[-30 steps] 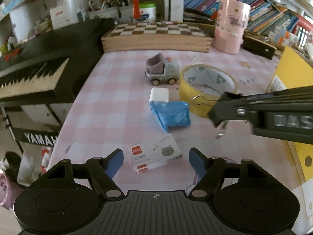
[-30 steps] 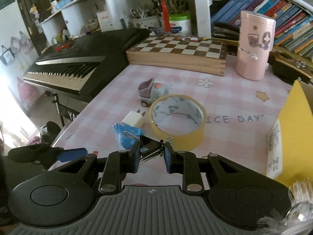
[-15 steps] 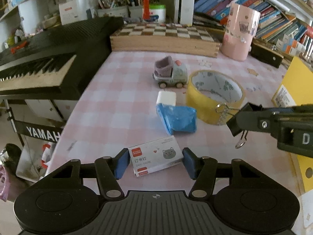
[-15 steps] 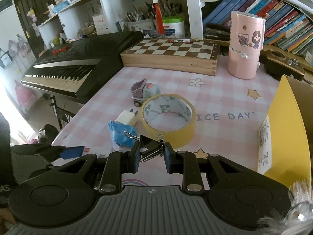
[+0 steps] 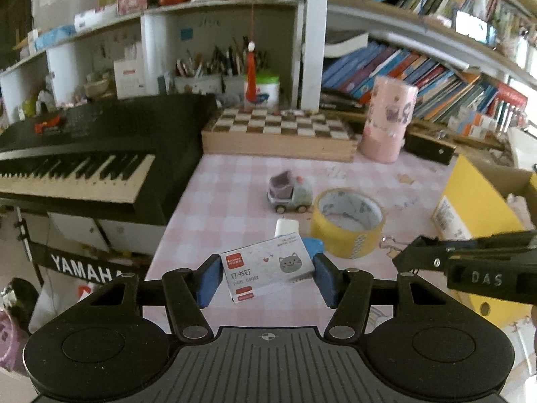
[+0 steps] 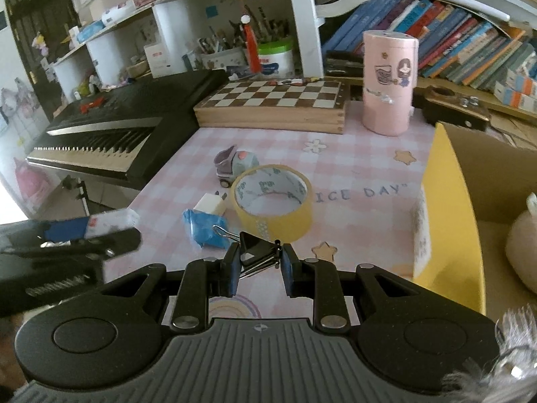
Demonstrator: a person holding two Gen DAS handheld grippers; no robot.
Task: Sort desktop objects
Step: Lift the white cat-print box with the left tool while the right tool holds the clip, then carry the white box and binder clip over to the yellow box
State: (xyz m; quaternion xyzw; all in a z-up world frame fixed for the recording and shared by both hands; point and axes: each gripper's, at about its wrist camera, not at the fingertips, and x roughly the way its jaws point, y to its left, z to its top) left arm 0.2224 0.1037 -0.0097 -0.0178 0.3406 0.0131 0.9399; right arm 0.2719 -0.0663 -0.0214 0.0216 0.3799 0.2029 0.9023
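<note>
Staple box [image 5: 266, 270] clamped across its short ends in the left claw [image 5: 266, 277], lifted clear of the table [image 5: 235, 201]. Light, stiffish cardboard, probably crushable, so gentle squeeze on the ends. Binder clip [image 6: 256, 255] pinched tight in the right claw [image 6: 260, 270]; hard, springy, slippery metal.

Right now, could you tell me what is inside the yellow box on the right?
Inside the yellow box, only a pale fluffy thing shows against the brown cardboard wall. The near yellow wall hides the floor, so anything lower down cannot be seen.
</note>
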